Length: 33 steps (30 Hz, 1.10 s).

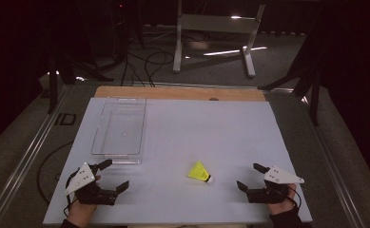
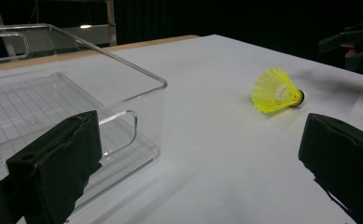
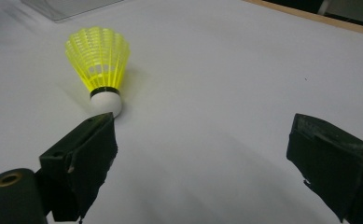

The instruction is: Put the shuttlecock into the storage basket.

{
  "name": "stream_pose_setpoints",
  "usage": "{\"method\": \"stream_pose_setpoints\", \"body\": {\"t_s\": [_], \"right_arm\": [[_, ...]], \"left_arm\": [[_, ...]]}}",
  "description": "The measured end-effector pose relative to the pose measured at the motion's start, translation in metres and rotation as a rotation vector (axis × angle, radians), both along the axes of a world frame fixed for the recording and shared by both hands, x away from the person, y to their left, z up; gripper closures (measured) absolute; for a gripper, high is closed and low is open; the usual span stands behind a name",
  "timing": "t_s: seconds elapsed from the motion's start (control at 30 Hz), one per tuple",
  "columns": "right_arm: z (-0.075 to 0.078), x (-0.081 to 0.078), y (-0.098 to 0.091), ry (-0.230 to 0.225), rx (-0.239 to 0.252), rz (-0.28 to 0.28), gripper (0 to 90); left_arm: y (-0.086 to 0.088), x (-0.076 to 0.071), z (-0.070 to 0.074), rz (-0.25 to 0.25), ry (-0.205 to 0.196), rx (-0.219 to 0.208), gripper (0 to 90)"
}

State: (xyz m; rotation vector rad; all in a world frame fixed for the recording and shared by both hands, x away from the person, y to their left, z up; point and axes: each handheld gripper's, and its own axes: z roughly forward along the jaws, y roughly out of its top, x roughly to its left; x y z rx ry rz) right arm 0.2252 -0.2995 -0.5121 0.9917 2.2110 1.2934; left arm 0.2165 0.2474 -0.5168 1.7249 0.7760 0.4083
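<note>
Right hand-held gripper (image 1: 247, 176): jaws spread wide, nothing between them; seen at lower right of the high view, resting low over the tabletop (image 1: 182, 128).

Left hand-held gripper (image 1: 112, 175): jaws likewise parted and empty; lower left of the high view, just below the near end of the clear plastic bin (image 1: 120, 127).

Yellow shuttlecock (image 1: 200, 172): laid on its side at lower centre of the high view, between the two hand-held grippers, nearer the right one, apart from both. In the right gripper view the white cork (image 3: 107, 102) is seen pointing toward the jaws, just past the left jaw tip.

Handling, as judged: very light, easily rolled or nudged away; mesh skirt (image 3: 98, 58) springy and crushable, cork firmer. A gentle hold at the cork or skirt base is advised.
</note>
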Motion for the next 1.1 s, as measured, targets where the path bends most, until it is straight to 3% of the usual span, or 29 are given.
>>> {"method": "stream_pose_setpoints", "body": {"t_s": [0.23, 0.27, 0.4, 0.63, 0.97, 1.1], "right_arm": [[0.001, 0.002, -0.006, 0.009, 0.014, -0.056, 7.5], [0.000, 0.003, -0.005, 0.005, -0.008, -0.064, 7.4], [-0.001, 0.003, -0.002, -0.007, -0.041, -0.055, 7.4], [0.003, 0.001, -0.002, -0.008, -0.032, -0.066, 7.4], [0.007, 0.005, -0.007, 0.051, -0.031, -0.092, 7.3], [0.011, 0.005, -0.008, 0.051, -0.033, -0.096, 7.3]], "left_arm": [[-0.001, 0.000, 0.001, -0.003, -0.006, -0.006, 0.4], [-0.001, -0.001, 0.000, 0.000, 0.000, -0.005, 0.4], [-0.002, -0.001, 0.001, -0.001, -0.005, -0.009, 0.4], [-0.001, -0.002, 0.001, -0.009, -0.006, -0.009, 0.5], [-0.002, -0.002, 0.001, -0.009, -0.005, -0.005, 0.4], [-0.002, -0.002, 0.001, -0.009, -0.007, 0.000, 0.4]]}}
